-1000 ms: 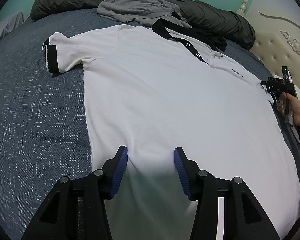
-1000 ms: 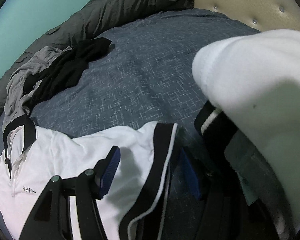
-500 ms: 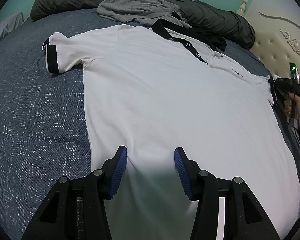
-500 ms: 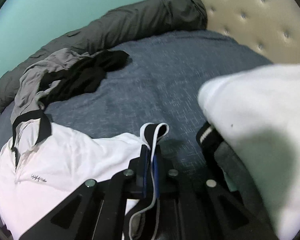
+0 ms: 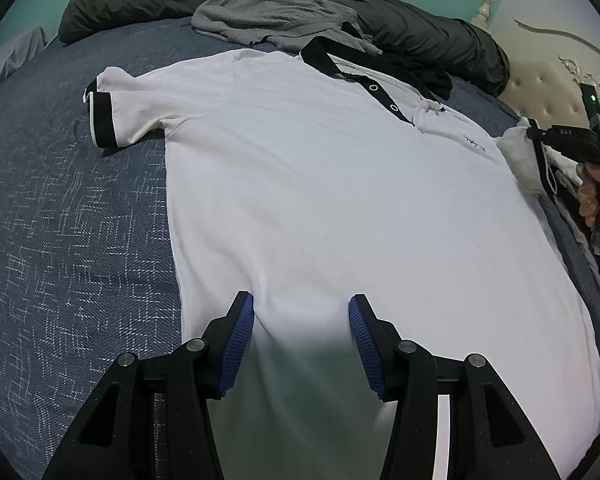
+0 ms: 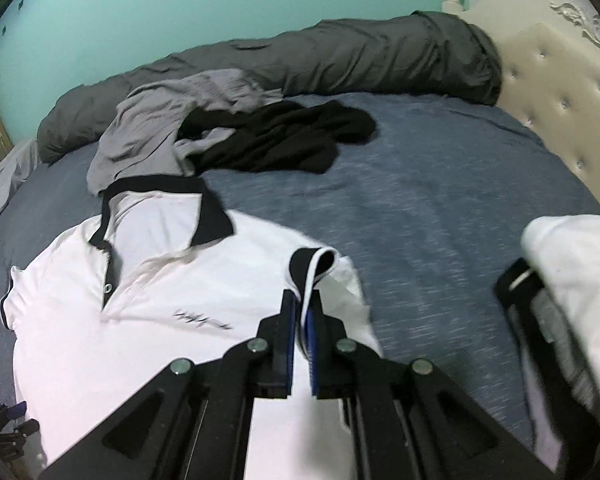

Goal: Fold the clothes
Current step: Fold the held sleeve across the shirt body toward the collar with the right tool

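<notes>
One white polo shirt [image 5: 332, 200] lies face up across the middle of the bed, black collar [image 5: 320, 54] at the far end, hem at the near end. Soft, light knit, judging by how it drapes; it should follow a pull without resistance but sag and bunch wherever it is unsupported. Best holds look to be the firmer banded parts: sleeve cuffs, collar, hem corners.

Right gripper [image 6: 300, 320] has its fingers clamped together on the black-and-white cuff [image 6: 314, 268] of the right-hand sleeve, lifted slightly off the bed, cloth curling above the pads. Left gripper [image 5: 300, 320] hovers over the hem with fingers apart, nothing pinched; white cloth shows between them. Left-hand sleeve [image 5: 120, 114] lies flat, spread out to the side.

Bed cover [image 5: 60, 220] is blue-grey with a woven crosshatch pattern, a matte weave that likely grips the shirt a little when dragged. Far side: a crumpled grey garment [image 6: 160, 128] and a black garment [image 6: 280, 140], both just beyond the collar. Behind them a long dark grey rolled duvet [image 6: 340, 52] runs along a teal wall [image 6: 180, 8]. Cream tufted headboard [image 6: 560, 92] on the right. More white cloth [image 6: 572, 264] heaps at the right edge of the right wrist view; what it is, cannot tell.
</notes>
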Demonstrator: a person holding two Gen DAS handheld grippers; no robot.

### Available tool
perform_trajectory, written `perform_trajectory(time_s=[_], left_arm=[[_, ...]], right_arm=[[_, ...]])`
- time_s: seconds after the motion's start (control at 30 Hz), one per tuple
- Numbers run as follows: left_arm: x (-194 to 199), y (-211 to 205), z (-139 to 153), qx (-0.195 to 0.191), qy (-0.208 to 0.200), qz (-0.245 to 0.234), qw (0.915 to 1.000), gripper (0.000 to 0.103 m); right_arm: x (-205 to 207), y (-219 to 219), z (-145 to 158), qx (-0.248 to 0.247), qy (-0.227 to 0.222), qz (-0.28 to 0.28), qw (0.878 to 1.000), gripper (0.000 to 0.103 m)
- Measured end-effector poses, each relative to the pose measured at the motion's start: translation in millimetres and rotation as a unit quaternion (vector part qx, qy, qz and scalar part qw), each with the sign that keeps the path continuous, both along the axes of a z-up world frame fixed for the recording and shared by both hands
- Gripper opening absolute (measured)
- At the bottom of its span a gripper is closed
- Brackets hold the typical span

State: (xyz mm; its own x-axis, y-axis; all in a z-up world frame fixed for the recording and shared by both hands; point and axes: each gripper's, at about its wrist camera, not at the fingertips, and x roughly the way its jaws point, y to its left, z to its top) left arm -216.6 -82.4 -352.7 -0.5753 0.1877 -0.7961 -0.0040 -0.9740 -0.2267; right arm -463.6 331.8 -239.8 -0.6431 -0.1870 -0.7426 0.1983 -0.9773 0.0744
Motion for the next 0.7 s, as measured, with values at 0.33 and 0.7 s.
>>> perform_trajectory(time_s=[0.33,0.7], left_arm=[[-1,-1,0,0.006,-0.004,-0.001,1.0000,0.054],[-1,-1,0,0.008,-0.004,0.000,1.0000,0.054]], right_arm=[[6,-70,-21,-0.003,-0.046,0.055,0.997,0.006],[27,-24,13,-0.075,0.004,0.012,0.997,0.020]])
